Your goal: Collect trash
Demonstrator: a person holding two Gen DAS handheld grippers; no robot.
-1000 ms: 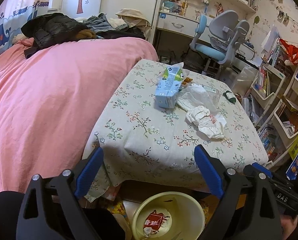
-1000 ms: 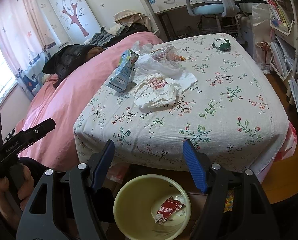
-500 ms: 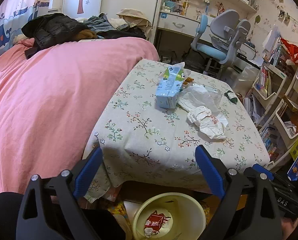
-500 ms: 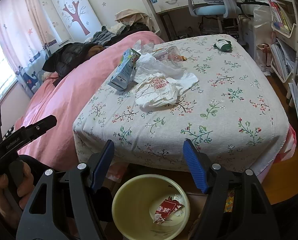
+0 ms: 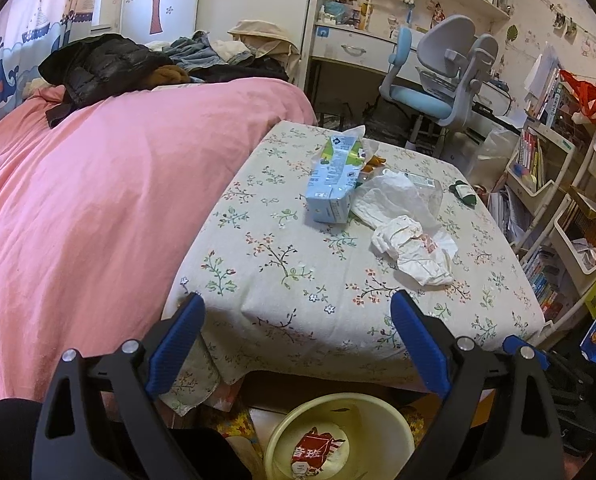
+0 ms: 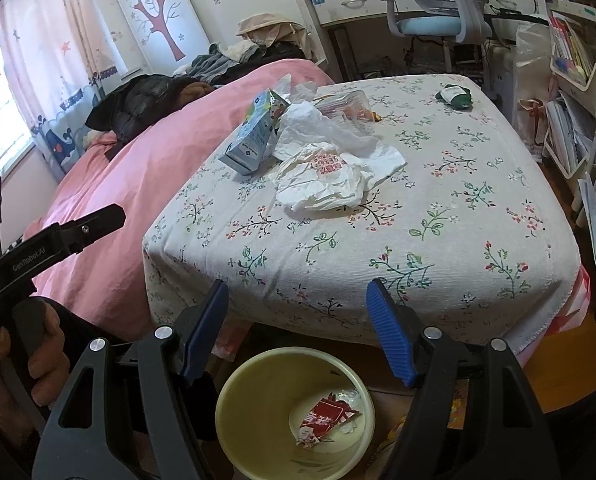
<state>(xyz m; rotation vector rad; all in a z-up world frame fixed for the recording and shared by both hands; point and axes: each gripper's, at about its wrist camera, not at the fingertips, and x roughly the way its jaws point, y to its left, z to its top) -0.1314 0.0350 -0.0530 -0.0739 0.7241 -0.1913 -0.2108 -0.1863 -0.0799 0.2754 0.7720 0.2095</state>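
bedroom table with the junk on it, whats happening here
A person is clearing trash off a floral-cloth table with a handheld gripper in each hand. Both the left gripper and the right gripper are open and empty, held near the table's front edge above a yellow bin on the floor, which already holds a red wrapper. On the table are a blue carton, a crumpled white bag, some clear plastic and a small green item.

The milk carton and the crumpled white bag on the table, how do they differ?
The milk carton is a stiff blue-and-green box lying on its side; the crumpled white bag is soft, shapeless plastic with red print. The carton lies nearer the pink bed, the bag nearer the table's front edge. Both are still on the table, uncollected.
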